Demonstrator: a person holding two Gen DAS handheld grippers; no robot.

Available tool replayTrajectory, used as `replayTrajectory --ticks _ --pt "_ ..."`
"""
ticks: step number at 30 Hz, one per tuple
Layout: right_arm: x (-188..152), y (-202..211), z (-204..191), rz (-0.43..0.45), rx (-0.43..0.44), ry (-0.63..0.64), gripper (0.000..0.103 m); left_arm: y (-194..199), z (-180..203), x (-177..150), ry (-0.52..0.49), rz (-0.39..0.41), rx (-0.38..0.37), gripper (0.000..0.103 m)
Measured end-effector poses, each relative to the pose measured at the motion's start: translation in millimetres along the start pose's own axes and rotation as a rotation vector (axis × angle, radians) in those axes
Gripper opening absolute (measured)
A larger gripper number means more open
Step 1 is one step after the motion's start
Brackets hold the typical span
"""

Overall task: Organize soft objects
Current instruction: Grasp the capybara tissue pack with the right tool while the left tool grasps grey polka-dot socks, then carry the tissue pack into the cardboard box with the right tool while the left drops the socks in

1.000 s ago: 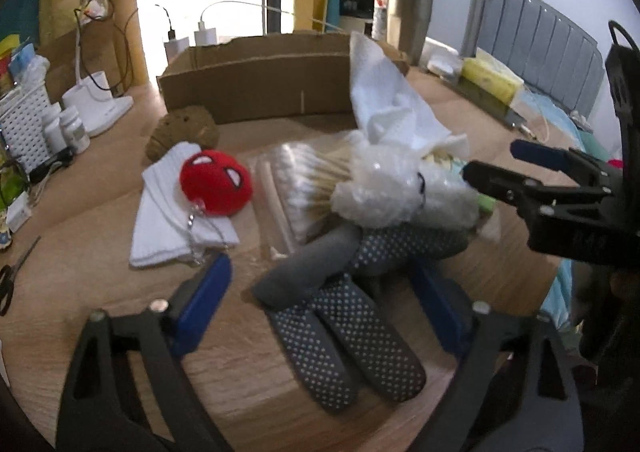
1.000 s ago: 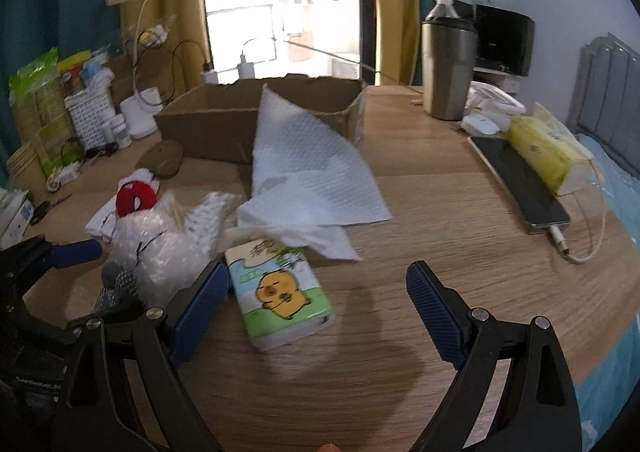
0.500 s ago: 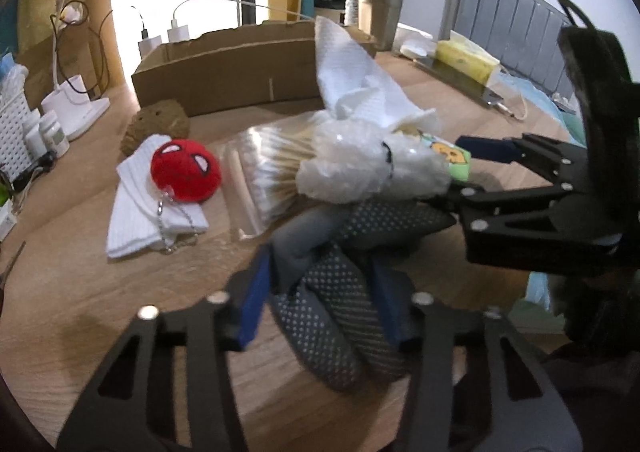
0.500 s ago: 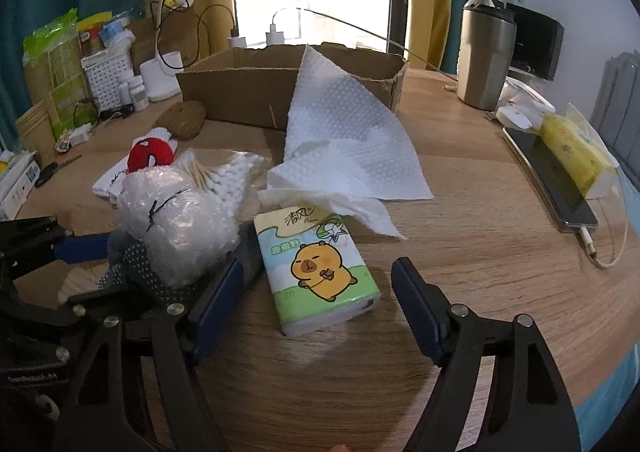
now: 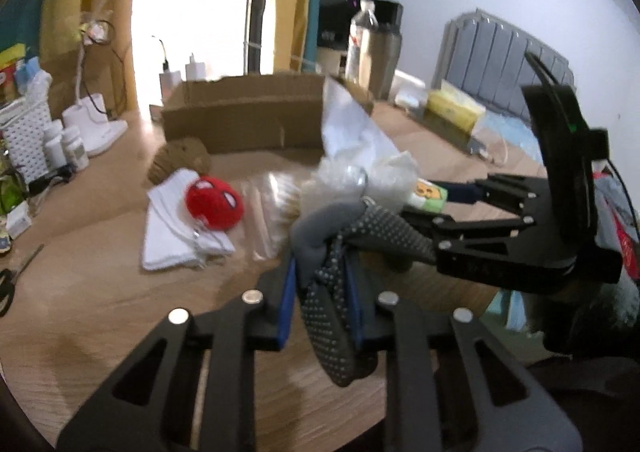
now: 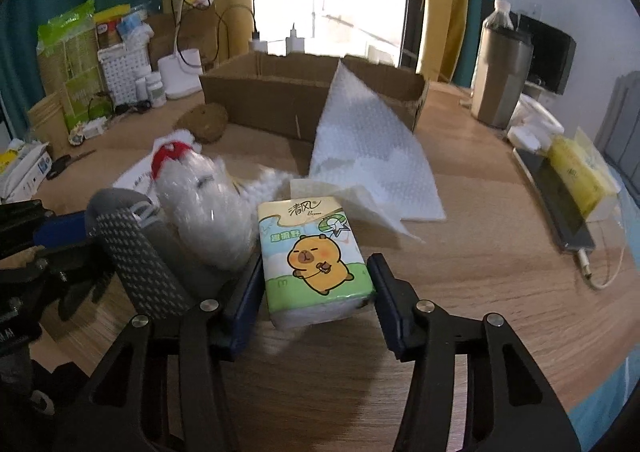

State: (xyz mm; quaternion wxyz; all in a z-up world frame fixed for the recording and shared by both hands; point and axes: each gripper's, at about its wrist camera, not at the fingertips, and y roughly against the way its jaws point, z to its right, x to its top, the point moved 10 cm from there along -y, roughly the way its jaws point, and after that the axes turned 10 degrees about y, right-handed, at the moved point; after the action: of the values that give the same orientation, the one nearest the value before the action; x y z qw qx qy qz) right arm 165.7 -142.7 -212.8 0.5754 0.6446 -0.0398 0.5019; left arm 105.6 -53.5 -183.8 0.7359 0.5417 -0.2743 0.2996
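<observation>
Socks (image 5: 332,292): grey knit bundle with white grip dots, limp and bunched, clamped in the left gripper (image 5: 322,292), whose jaws have just closed on them, near the desk's (image 6: 460,292) front edge. Tissue pack (image 6: 314,256): soft plastic-wrapped block, green and white with a cartoon capybara, lies on the wood-grain desk between the pads of the right gripper (image 6: 316,304), whose jaws have just been narrowing; pad contact unclear. Crinkled clear bag (image 6: 204,204) lies between socks and pack.

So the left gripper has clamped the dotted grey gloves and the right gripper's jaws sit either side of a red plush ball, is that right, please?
Not quite. In the right wrist view, the right gripper has closed in around the tissue pack, not the red plush ball. The left gripper does clamp the gloves.
</observation>
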Motion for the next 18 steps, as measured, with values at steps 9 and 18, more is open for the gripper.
replayTrajectory --ticks 9,18 --pt "28 32 5 0.082 -0.033 0.014 0.055 43 -22 35 0.058 0.152 0.005 0.023" --pt "49 55 17 0.157 -0.052 0.012 0.055 56 -41 61 0.078 0.217 0.033 0.023"
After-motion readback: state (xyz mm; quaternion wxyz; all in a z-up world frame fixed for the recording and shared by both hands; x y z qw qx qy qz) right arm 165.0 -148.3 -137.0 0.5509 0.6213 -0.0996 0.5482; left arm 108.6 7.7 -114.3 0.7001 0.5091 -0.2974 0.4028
